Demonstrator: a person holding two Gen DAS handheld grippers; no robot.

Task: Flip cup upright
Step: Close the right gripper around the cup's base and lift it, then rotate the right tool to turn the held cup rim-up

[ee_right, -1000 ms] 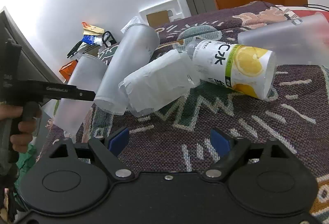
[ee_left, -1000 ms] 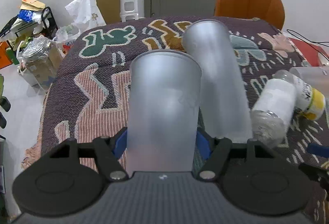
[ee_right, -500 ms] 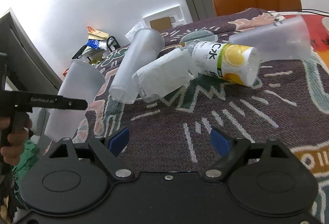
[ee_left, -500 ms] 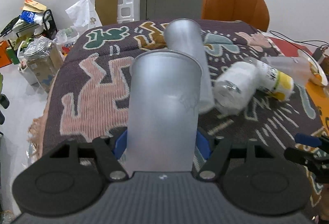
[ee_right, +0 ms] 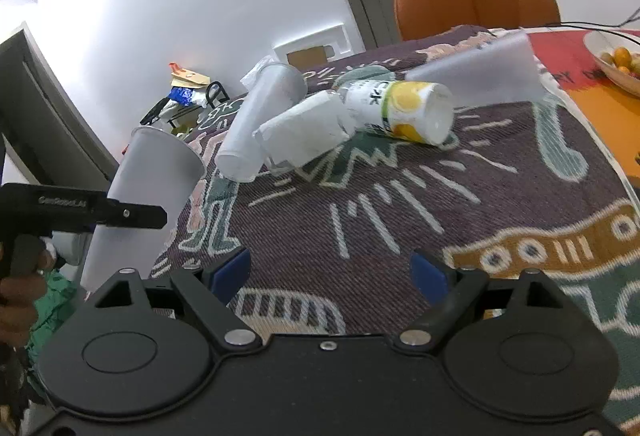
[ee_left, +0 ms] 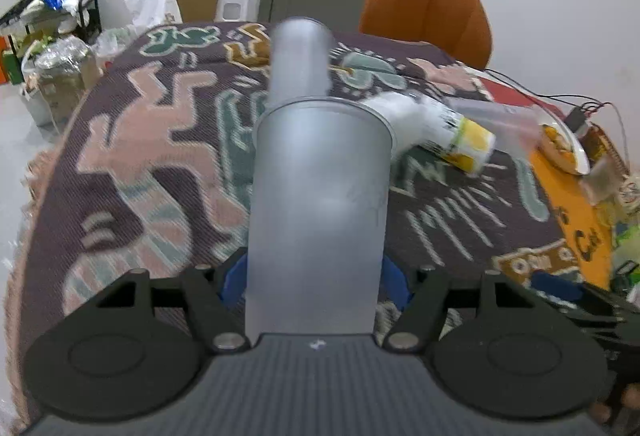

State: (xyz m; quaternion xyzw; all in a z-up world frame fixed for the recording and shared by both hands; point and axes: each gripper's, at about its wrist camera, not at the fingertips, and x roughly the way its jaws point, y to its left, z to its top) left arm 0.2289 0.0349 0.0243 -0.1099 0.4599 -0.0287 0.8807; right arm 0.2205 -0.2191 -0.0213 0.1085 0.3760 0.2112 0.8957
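Gripping the frosted cup (ee_left: 316, 212), left tool (ee_left: 314, 276) holds it off the tablecloth (ee_left: 152, 140).

I'm holding the frosted translucent cup (ee_left: 316, 212) off the patterned cloth, and it's sitting tilted with its wide rim pointing up and away from me. From my other side the same cup (ee_right: 148, 192) is hanging just past the cloth's near-left edge, mouth up.

the left tool (ee_right: 132, 214) reads "genrobot.ai"; the bottle (ee_right: 394, 108) label's print is unreadable.
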